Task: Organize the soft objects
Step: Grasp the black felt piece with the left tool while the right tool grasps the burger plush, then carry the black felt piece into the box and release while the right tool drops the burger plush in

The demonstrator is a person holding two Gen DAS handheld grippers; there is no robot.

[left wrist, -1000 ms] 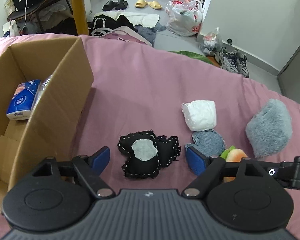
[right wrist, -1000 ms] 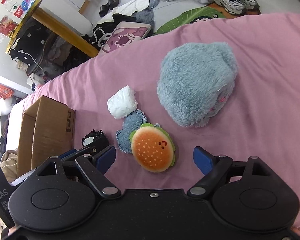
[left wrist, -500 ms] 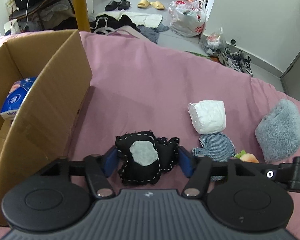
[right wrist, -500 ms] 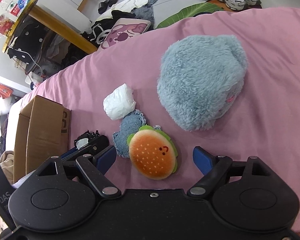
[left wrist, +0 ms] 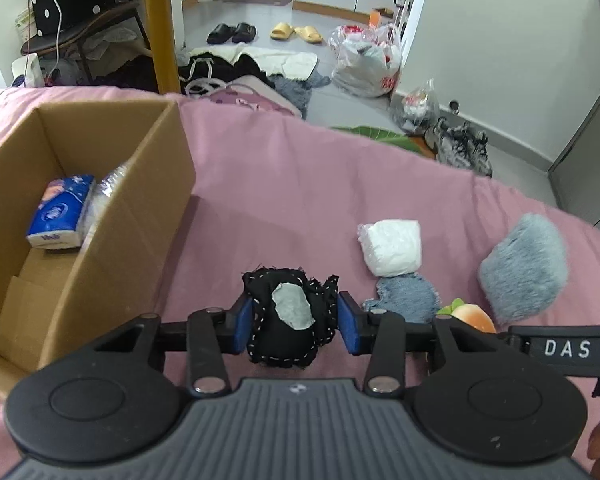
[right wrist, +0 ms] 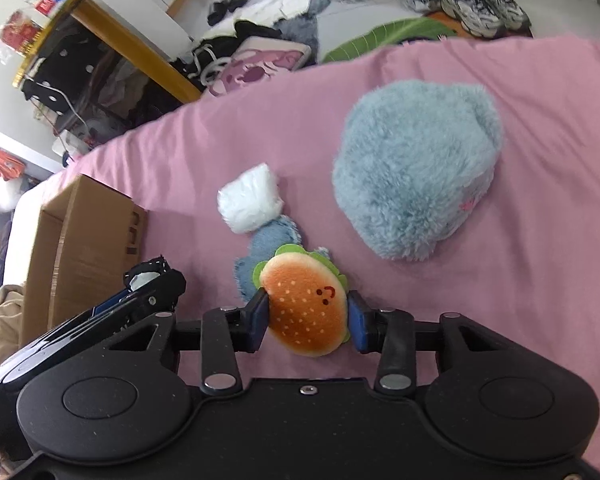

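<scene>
My left gripper is shut on a black stitched fabric toy with a grey patch, held just above the pink bed sheet. My right gripper is shut on an orange burger plush. A white soft bundle, a blue denim patch and a fluffy grey-blue plush lie on the sheet beyond it. The open cardboard box stands at the left and holds a blue tissue pack.
The bed edge runs across the back; beyond it the floor holds shoes, slippers, plastic bags and clothes. A wooden table leg stands behind the box. The left gripper body shows at the left of the right wrist view.
Both grippers went from open to shut: the left closed on the black fabric toy and lifted it, and the right moved forward and closed on the burger plush.
</scene>
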